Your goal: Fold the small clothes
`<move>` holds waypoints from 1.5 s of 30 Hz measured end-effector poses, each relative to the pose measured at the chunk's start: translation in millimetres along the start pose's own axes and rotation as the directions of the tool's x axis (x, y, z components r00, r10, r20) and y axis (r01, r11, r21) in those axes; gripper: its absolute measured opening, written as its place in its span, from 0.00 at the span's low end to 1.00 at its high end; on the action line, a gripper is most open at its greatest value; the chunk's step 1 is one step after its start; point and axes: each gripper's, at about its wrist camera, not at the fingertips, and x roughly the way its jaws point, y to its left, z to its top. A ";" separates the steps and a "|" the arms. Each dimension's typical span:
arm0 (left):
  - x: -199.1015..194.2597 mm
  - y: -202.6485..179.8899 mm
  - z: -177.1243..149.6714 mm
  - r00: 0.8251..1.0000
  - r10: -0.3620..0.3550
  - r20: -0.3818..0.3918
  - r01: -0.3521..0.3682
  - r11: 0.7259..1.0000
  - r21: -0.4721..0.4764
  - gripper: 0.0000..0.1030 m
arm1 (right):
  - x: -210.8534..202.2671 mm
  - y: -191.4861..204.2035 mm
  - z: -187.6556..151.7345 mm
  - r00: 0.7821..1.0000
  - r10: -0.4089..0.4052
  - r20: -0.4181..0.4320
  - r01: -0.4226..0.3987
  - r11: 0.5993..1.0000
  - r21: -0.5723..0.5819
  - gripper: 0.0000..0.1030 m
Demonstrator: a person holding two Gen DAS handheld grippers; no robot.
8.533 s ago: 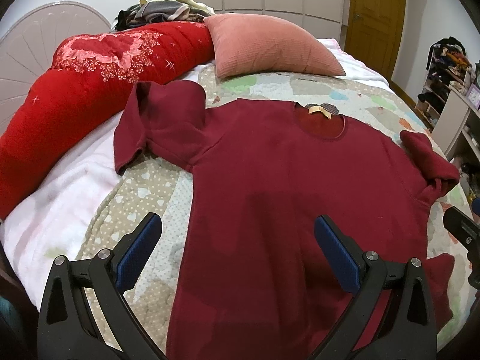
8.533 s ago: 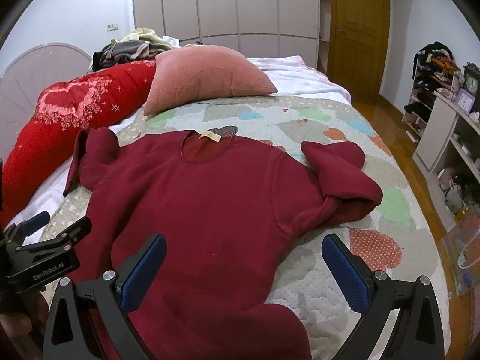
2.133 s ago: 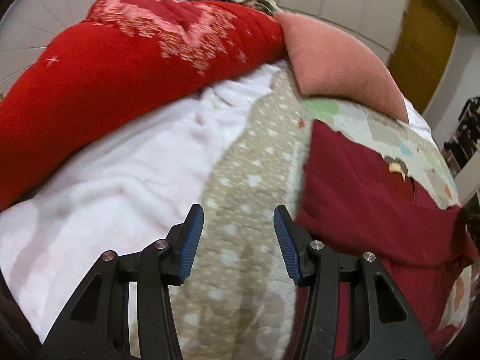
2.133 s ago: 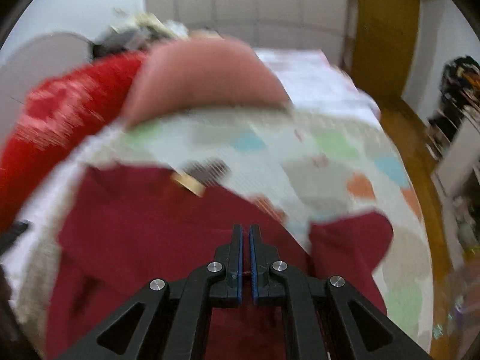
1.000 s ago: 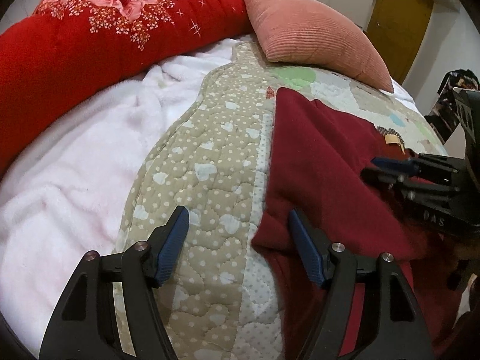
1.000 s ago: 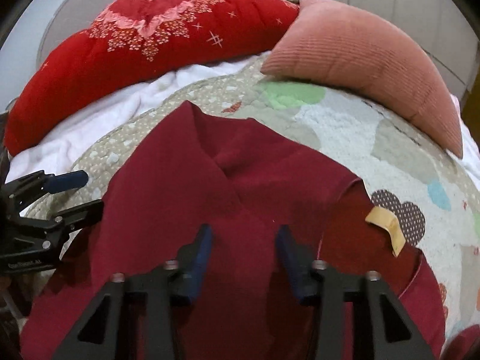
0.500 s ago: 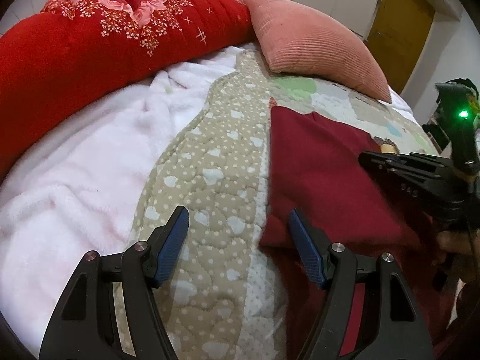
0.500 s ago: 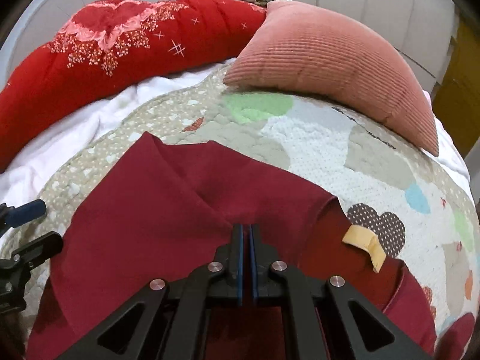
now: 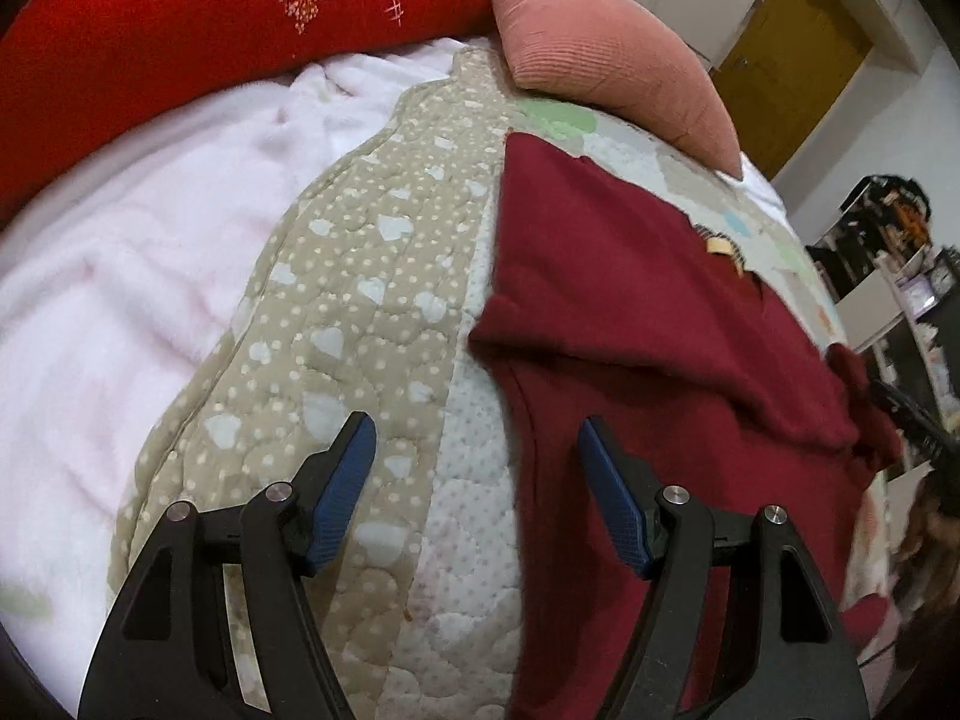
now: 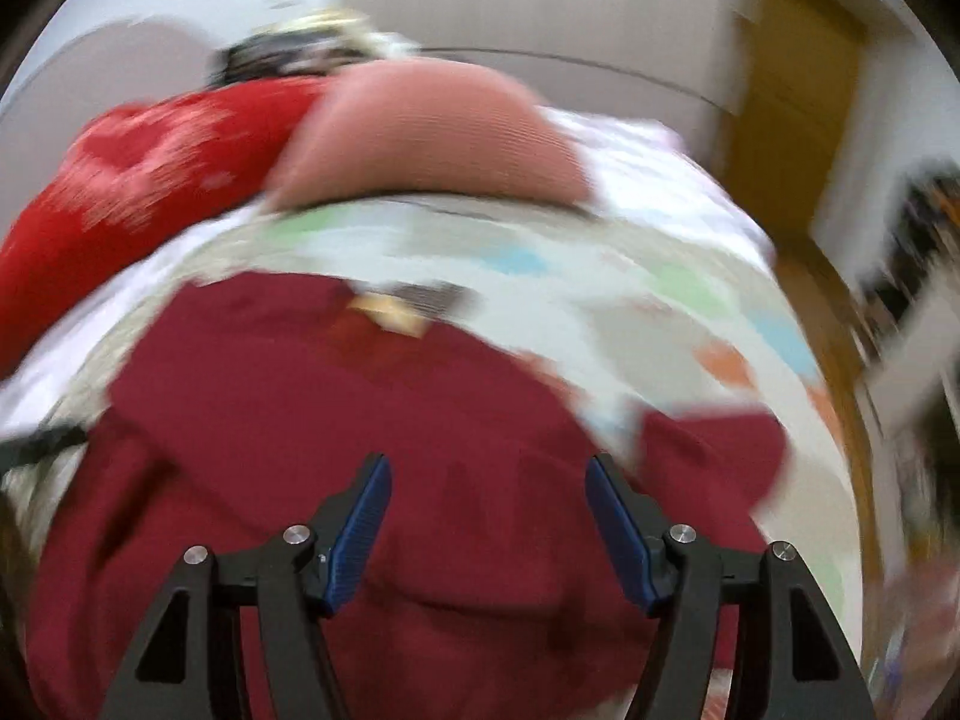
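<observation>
The dark red sweater (image 9: 630, 276) lies flat on the quilted bedspread (image 9: 372, 312), one sleeve folded in over its chest. Its lower hem runs out of my left view, and my right view is smeared with blur, so its far sleeve (image 10: 714, 456) is only a soft shape. My right gripper (image 10: 487, 501) hangs over the sweater's body, jaws opening with nothing pinched. My left gripper (image 9: 477, 462) is spread over the sweater's edge, gripping nothing. A ribbed pink cushion (image 9: 606, 54) and red quilted bolster (image 9: 180, 24) lie beyond
</observation>
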 end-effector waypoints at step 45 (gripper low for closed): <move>-9.7 -48.7 2.5 0.997 0.013 0.074 -0.017 0.999 0.047 0.68 | -19.2 -127.8 -48.3 0.949 -0.314 -0.043 0.314 0.913 0.260 0.40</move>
